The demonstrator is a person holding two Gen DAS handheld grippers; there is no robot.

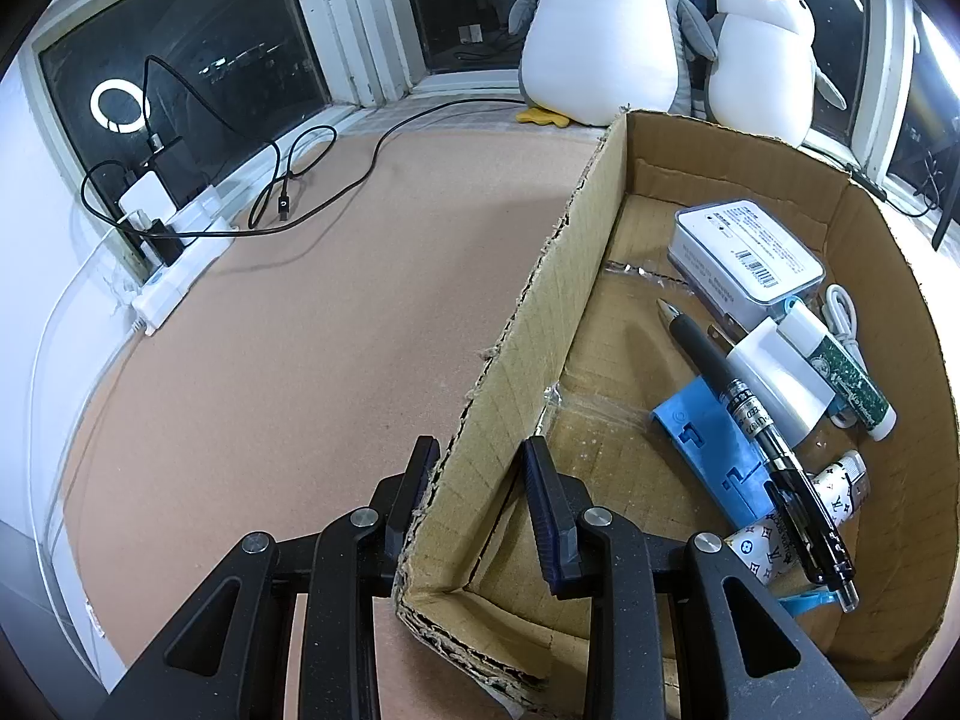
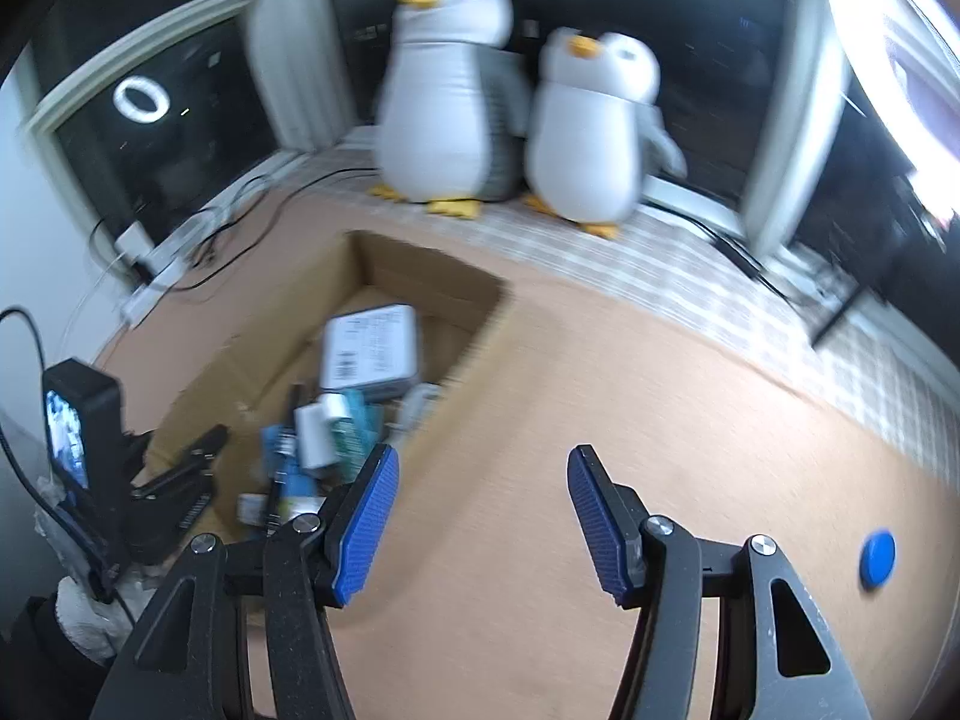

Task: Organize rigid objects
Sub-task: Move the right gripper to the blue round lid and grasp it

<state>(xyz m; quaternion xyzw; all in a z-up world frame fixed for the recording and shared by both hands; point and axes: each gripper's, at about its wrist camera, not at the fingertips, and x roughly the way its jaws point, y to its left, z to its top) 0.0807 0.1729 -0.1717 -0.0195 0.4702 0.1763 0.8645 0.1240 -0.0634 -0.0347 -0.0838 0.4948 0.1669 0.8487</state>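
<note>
One item left out: blue disc point(image 2: 877, 558) lying alone on the table point(image 2: 510, 450), well apart from the cardboard box point(image 1: 528, 336), off to the right of the right gripper.
Box contents: white case point(image 1: 744, 252), black pen point(image 1: 756, 420), blue plastic part point(image 1: 714, 444), white charger point(image 1: 774, 372), green tube point(image 1: 852, 384), patterned tube point(image 1: 798, 510), all resting on the box floor.
Left gripper point(image 1: 480, 480): clenched on the near wall of the box, one pad outside, one inside, steadying it.
Right gripper point(image 2: 480, 510): released, nothing between the pads, hovering over bare table just right of the box.
Step in hand: likely between drop-off and the next pickup, judging by the empty gripper beside the filled box.
Next move calls for: swinging right toward the disc, lowering until the pads straddle it, closing across its thin edge; flat shape may slip, so a low, level approach.
Background: two penguin toys point(image 2: 516, 114) on the windowsill, no part in the sorting.
</note>
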